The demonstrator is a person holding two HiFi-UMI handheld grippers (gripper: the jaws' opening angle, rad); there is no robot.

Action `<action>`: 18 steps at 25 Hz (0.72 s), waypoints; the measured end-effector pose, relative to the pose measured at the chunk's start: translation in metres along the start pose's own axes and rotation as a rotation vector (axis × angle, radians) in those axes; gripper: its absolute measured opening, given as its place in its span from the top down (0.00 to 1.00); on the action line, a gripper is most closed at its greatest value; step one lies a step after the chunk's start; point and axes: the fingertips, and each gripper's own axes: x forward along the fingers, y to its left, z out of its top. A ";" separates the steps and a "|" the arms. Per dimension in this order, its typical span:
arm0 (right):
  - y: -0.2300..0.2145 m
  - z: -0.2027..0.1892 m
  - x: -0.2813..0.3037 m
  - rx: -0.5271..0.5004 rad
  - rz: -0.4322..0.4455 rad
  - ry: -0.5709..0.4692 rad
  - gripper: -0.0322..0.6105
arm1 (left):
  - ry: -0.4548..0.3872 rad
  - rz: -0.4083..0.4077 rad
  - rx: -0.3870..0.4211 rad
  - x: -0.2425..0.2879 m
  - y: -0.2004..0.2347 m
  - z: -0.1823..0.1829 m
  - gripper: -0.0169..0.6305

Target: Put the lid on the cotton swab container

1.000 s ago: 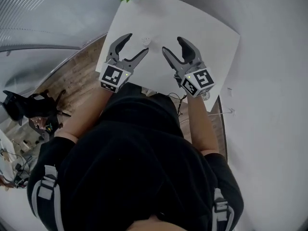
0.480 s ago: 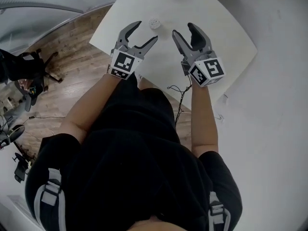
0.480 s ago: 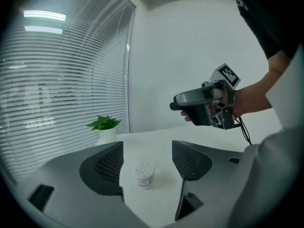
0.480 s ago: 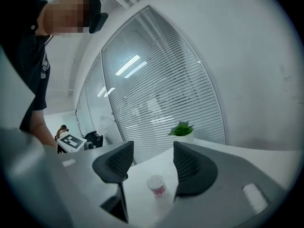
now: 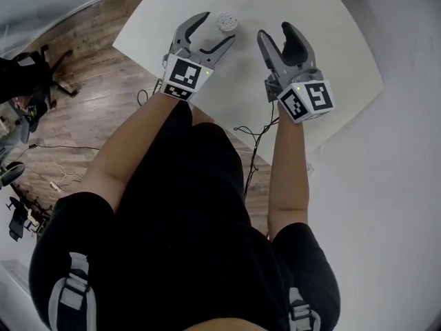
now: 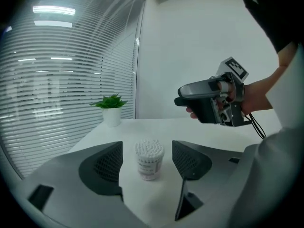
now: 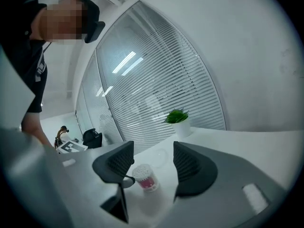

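Note:
The cotton swab container (image 5: 226, 22), a small clear tub packed with white swabs and with no lid on it, stands on the white table (image 5: 331, 40). My left gripper (image 5: 214, 29) is open, and the container (image 6: 149, 159) stands just ahead between its fingers, untouched. My right gripper (image 5: 276, 33) hovers open to the right of the tub (image 7: 146, 177). Its jaws have just narrowed a little, and nothing is between them. A faint clear round shape (image 7: 159, 157), possibly the lid, lies on the table behind the tub.
A small potted plant (image 6: 111, 109) stands at the far end of the table, by the blinds (image 7: 156, 84). Cables (image 5: 251, 133) hang off the near table edge. Wooden floor (image 5: 83, 109) and office chairs lie to the left.
Both grippers have come down towards the table and closer to the container. The container now sits just off the left gripper's fingertips.

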 end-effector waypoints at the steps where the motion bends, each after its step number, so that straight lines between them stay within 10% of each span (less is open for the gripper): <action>1: -0.003 -0.005 0.000 0.002 0.004 0.000 0.55 | 0.006 0.002 -0.005 0.003 -0.003 -0.007 0.49; 18: -0.022 -0.029 0.070 0.114 0.103 0.081 0.59 | 0.031 0.026 -0.059 0.026 0.013 -0.024 0.49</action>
